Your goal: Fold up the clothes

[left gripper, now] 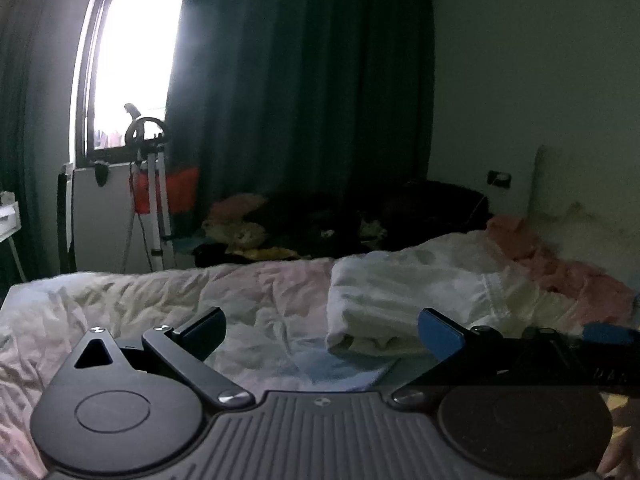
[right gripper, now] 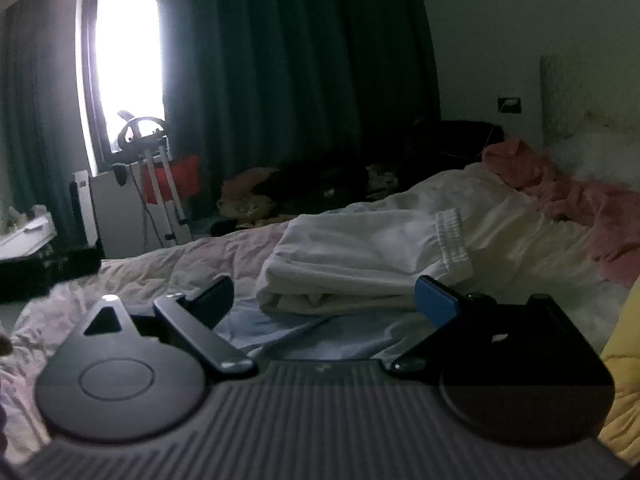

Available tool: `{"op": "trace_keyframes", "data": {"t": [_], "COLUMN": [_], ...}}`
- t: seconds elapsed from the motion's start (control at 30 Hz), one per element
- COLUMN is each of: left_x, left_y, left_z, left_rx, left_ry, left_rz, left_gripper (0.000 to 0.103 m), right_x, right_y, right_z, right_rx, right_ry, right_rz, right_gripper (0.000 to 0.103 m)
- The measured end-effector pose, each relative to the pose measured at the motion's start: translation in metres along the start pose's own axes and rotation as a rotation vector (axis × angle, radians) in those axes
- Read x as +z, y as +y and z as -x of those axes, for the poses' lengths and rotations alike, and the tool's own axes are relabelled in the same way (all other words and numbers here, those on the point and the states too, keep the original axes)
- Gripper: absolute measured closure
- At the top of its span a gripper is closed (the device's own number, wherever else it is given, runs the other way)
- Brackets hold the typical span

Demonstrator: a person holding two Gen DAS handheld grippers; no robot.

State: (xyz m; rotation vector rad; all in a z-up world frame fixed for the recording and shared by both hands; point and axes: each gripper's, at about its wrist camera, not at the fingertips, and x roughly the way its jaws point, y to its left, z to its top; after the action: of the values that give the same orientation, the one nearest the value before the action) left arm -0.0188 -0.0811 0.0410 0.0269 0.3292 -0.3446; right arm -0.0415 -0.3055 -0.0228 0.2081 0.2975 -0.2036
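A folded white garment [right gripper: 360, 264] with an elastic waistband lies on the rumpled pale bed sheet [right gripper: 188, 264], on top of a light blue cloth [right gripper: 304, 336]. My right gripper [right gripper: 324, 300] stands open just short of the fold, nothing between its fingers. In the left wrist view the same white garment [left gripper: 404, 300] lies ahead and to the right, with the blue cloth [left gripper: 340, 372] below it. My left gripper [left gripper: 320, 332] is open and empty. The right gripper's dark body [left gripper: 560, 352] shows at the right edge of that view.
A pink garment [right gripper: 580, 200] and more white cloth lie heaped toward the headboard at the right. A yellow cloth [right gripper: 624, 360] is at the right edge. Beyond the bed are dark clothes and soft toys [left gripper: 244, 236], a white stand [left gripper: 152, 200], a window and dark green curtains [left gripper: 304, 80].
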Motion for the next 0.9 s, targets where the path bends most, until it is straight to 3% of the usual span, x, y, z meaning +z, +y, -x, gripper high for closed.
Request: {"op": "trace_keyframes", "data": {"t": [0.23,0.9], "left_x": [-0.012,-0.013], "left_y": [0.003,-0.013], "left_z": [-0.011,-0.01], "left_rx": [0.004,0.004], "left_ry": [0.026,0.029], "left_rz": [0.009,-0.022], "left_gripper": [0.0,0.0], "right_x": [-0.01,-0.013], "right_y": [-0.005,-0.001], "right_z": [-0.02,-0.016], "right_rx": [-0.042,-0.037], "right_ry": [0.062,0.056], "right_rz": [-0.024,0.005], "right_gripper": [0.004,0.004]}}
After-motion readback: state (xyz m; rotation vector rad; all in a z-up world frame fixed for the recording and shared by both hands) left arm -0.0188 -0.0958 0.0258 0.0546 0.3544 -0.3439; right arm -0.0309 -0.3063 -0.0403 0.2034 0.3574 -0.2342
